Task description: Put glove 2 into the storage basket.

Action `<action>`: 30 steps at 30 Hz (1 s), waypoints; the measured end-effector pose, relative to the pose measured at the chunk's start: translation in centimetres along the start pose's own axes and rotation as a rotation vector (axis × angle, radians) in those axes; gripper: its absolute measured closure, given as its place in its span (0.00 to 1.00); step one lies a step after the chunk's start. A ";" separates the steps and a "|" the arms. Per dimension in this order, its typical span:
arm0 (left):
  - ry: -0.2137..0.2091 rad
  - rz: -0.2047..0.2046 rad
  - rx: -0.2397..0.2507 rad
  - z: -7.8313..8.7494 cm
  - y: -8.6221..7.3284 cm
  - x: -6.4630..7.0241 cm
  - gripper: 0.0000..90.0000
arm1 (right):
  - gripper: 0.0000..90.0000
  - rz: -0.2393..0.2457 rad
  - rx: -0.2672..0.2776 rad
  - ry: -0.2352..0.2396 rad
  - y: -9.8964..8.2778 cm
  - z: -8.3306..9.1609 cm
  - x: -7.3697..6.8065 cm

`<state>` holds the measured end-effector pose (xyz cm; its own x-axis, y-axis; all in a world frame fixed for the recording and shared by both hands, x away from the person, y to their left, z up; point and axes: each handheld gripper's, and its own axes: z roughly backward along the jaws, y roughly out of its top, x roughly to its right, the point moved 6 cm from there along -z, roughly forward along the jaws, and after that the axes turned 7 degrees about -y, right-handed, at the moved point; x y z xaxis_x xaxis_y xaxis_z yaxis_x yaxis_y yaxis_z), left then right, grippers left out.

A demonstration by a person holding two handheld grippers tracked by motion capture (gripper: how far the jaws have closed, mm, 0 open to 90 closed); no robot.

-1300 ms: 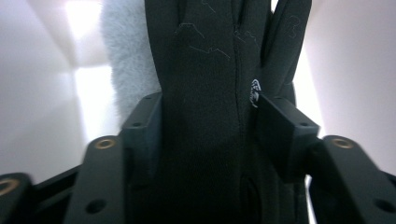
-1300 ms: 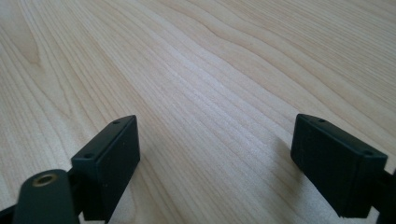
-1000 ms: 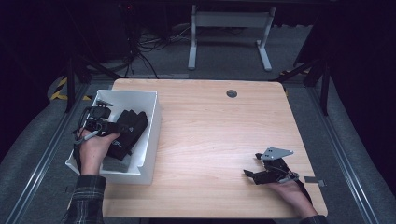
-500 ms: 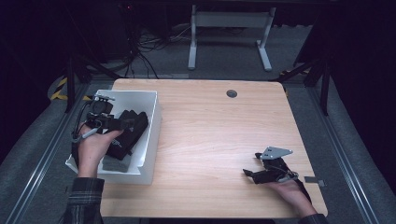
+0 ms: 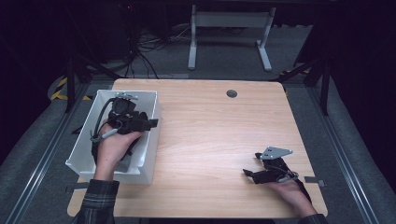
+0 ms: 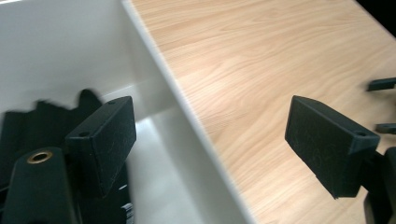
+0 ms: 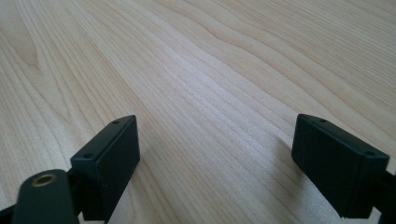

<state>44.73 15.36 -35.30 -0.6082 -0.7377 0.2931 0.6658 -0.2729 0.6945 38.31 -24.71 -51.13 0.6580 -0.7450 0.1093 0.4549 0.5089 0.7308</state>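
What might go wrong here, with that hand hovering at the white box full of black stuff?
The left claw hangs open over the white bin's rim, so it could knock the wall and shove the bin. The black items lie heaped together, so a grab might snag several. The bin sits near the table corner and could slide off.

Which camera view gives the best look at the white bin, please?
The high view: it shows the whole white bin at the table's left edge, with the left gripper above it. The left gripper view shows just an inner wall and rim; the right gripper view faces bare table.
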 end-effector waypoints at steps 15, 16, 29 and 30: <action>-0.110 -0.124 -0.040 -5.3 0.7 6.4 0.19 | 0.18 -0.001 0.000 0.001 0.0 0.0 0.0; -0.117 -0.127 -0.042 -5.7 0.6 6.8 0.19 | 0.18 -0.001 0.000 0.001 0.0 0.0 0.0; -0.178 -0.186 -0.074 -10.1 -1.7 10.1 0.19 | 0.18 0.001 0.001 0.003 -0.1 0.1 0.0; -0.178 -0.194 -0.077 -10.5 -1.9 10.2 0.19 | 0.18 0.001 0.000 0.003 -0.1 0.1 -0.1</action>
<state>41.75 1.84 -40.53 -0.7896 -0.5484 0.2753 0.5561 -0.4501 0.6986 38.21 -24.72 -51.14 0.6603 -0.7432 0.1079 0.4539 0.5095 0.7310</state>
